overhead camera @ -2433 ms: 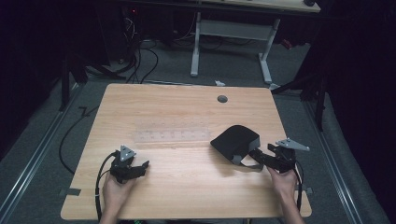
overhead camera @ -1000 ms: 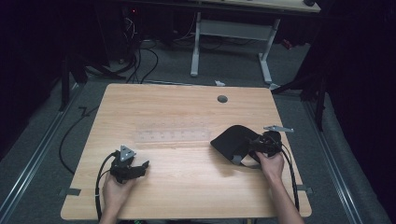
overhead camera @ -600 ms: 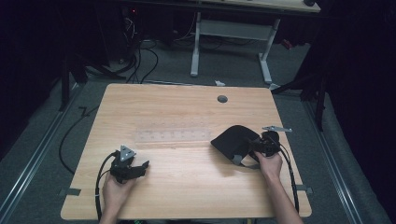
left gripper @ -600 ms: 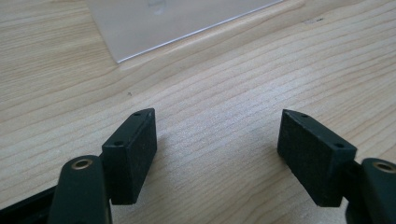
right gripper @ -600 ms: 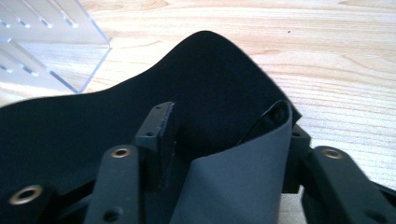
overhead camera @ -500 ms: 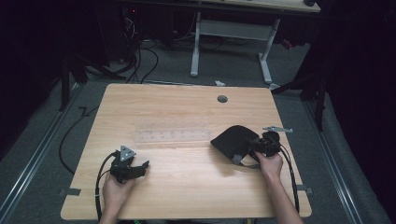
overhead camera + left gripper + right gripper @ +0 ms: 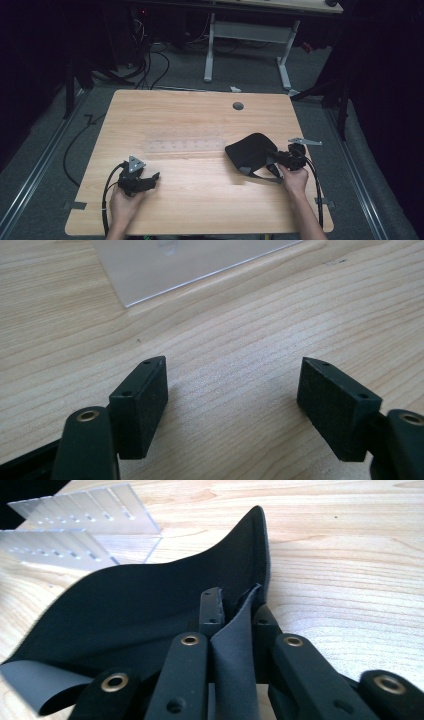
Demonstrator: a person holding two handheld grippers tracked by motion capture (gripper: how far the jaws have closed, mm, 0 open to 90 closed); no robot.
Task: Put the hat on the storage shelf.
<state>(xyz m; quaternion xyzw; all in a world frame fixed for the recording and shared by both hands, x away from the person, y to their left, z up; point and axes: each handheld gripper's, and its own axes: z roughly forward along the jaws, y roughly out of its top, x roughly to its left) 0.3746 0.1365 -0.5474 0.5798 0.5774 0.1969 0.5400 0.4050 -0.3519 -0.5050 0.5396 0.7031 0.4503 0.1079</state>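
A black sheet of soft material [image 7: 249,149] with a grey underside lies on the wooden table [image 7: 190,112], right of centre. My right gripper [image 7: 273,157] sits at its right edge. In the right gripper view the jaws have just been closing and now pinch a raised fold of the sheet [image 7: 150,605]; my right gripper [image 7: 234,609] is shut on it. My left gripper [image 7: 153,178] rests low over the table at the front left. In the left gripper view, my left gripper [image 7: 232,390] stands open over bare wood with nothing between its fingers.
A clear plastic strip [image 7: 185,145] with small holes lies flat at the table's middle, its near edge [image 7: 165,265] ahead of the left jaws and its other end [image 7: 85,515] beyond the sheet. A round cable hole [image 7: 238,106] is near the far edge.
The right gripper moved left from the table's right side to the sheet's edge and closed on it, lifting a fold. The left gripper has stayed where it was.
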